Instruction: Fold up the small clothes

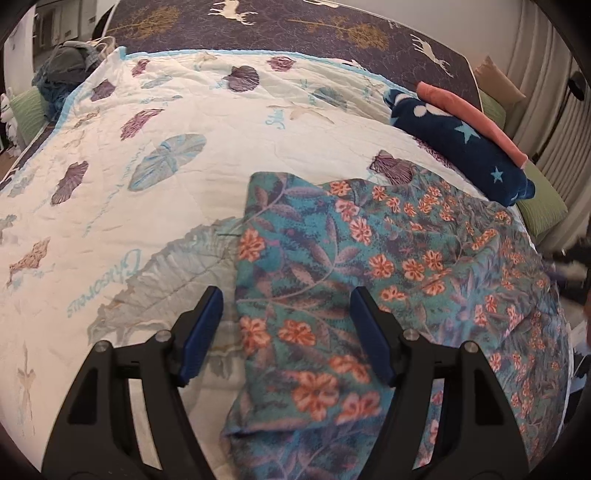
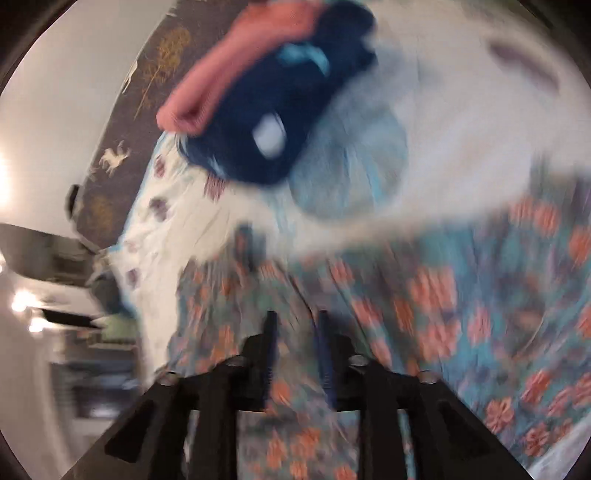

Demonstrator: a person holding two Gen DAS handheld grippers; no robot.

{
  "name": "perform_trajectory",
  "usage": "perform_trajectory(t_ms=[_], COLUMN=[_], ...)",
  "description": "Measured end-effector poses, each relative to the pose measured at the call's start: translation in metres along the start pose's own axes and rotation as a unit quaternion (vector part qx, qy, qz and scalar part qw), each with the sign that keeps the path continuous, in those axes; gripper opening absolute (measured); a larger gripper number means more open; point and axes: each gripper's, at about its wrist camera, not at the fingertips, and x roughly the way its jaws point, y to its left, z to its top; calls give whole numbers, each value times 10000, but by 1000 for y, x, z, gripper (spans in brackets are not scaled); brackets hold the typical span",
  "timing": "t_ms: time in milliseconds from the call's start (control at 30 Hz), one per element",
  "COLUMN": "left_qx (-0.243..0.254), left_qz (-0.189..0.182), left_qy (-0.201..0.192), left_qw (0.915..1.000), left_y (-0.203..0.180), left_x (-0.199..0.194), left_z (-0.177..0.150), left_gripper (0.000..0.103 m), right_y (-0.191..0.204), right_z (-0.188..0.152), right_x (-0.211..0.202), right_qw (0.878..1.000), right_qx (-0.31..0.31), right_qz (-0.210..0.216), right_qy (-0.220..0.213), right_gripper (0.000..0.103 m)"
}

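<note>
A teal garment with orange flowers (image 1: 369,258) lies spread on the white shell-print quilt (image 1: 147,147), its left part folded over into a straight edge. My left gripper (image 1: 286,314) hangs just above that edge, open, with one finger over the quilt and the other over the cloth. The right wrist view is blurred. There my right gripper (image 2: 297,325) points down at the same floral garment (image 2: 443,295), its fingers a narrow gap apart with fabric showing between them. Whether the pads press on the cloth is hidden by the blur.
A folded navy star-print garment (image 1: 461,147) with a folded pink one (image 1: 469,110) on top sits at the quilt's far right. A dark deer-print cover (image 1: 295,29) lies beyond. A heap of clothes (image 1: 70,62) is at the back left, a green pillow (image 1: 543,206) at the right edge.
</note>
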Motion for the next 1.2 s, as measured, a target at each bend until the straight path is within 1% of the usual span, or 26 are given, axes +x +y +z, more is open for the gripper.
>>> perform_trajectory(t_ms=[33, 67, 100, 133, 200, 267, 300, 367, 433, 467, 500, 533, 567, 600, 700, 733, 767, 800, 900, 933, 967, 1000, 1033, 1067, 1133, 1200], left_qx=[-60, -94, -52, 34, 503, 926, 1159, 1498, 1614, 1590, 1523, 1446, 1346, 1271, 985, 887, 772, 669, 477, 429, 405, 402, 419, 436, 471, 366], left_qz=[-11, -100, -209, -289, -461, -530, -583, -585, -482, -444, -437, -423, -383, -336, -130, -39, 71, 144, 257, 278, 277, 269, 284, 322, 332, 187], left_qy=[-36, -106, -181, -248, -454, -547, -574, -563, -473, -394, -321, -285, -283, -307, -370, -389, -371, -311, -88, -41, -27, -34, -44, -73, -196, -344], left_qw=[10000, 9999, 9996, 9993, 9966, 9928, 9899, 9854, 9846, 9855, 9869, 9882, 9898, 9909, 9944, 9953, 9963, 9972, 9985, 9987, 9988, 9988, 9987, 9985, 9981, 9986], left_y=[0, -3, -9, -15, -42, -64, -77, -96, -102, -102, -99, -95, -88, -84, -62, -54, -45, -38, -26, -24, -23, -22, -22, -22, -24, -23], left_x=[-4, -11, -19, -25, -40, -47, -48, -47, -42, -39, -37, -36, -37, -38, -37, -35, -31, -26, -10, -7, -6, -6, -7, -9, -14, -22], left_z=[0, 0, 1, 0, -2, -4, -8, -16, -21, -23, -23, -24, -23, -22, -13, -10, -5, -2, 2, 1, 0, -2, -2, -2, 2, 8], left_gripper=[72, 72, 72, 72, 72, 72, 72, 72, 72, 72, 72, 72, 72, 72, 72, 72, 72, 72, 72, 72, 72, 72, 72, 72, 72, 72], right_y=[-11, -17, -22, -23, -22, -13, -9, 0, 9, 11, 10, 15, 20, 27, 42, 43, 43, 41, 24, 11, -2, -11, -17, -23, -18, -9], right_z=[-6, -10, -16, -24, -37, -47, -49, -48, -42, -37, -33, -32, -33, -38, -63, -69, -78, -81, -82, -81, -81, -80, -80, -82, -82, -79], right_x=[-4, -9, -16, -26, -35, -34, -31, -20, -7, 0, 5, 8, 9, 8, -37, -51, -67, -73, -69, -66, -66, -63, -63, -69, -74, -75], right_qw=[9998, 9996, 9995, 9983, 9945, 9903, 9893, 9882, 9875, 9876, 9879, 9875, 9859, 9843, 9762, 9743, 9718, 9711, 9690, 9707, 9738, 9768, 9790, 9787, 9760, 9743], right_qx=[48, -12, -181, -501, -989, -1349, -1428, -1492, -1531, -1537, -1530, -1536, -1623, -1698, -1997, -2050, -2123, -2143, -2105, -1956, -1797, -1684, -1616, -1637, -1759, -1896], right_qz=[211, 269, 249, 173, 150, 217, 242, 297, 311, 252, 137, -77, -198, -211, 164, 212, 157, 31, -915, -1138, -1223, -1207, -1124, -1082, -1007, -856], right_qy=[27, -20, -114, -247, -326, -245, -198, -158, -202, -216, -233, -332, -367, -442, -825, -908, -1010, -1053, -912, -811, -662, -546, -529, -604, -795, -860], right_gripper=[38, 42, 42, 42, 45, 49, 49, 55, 58, 58, 56, 23, 5, 5, 4, 4, 4, 5, 7, 13, 18, 21, 23, 23, 24, 24])
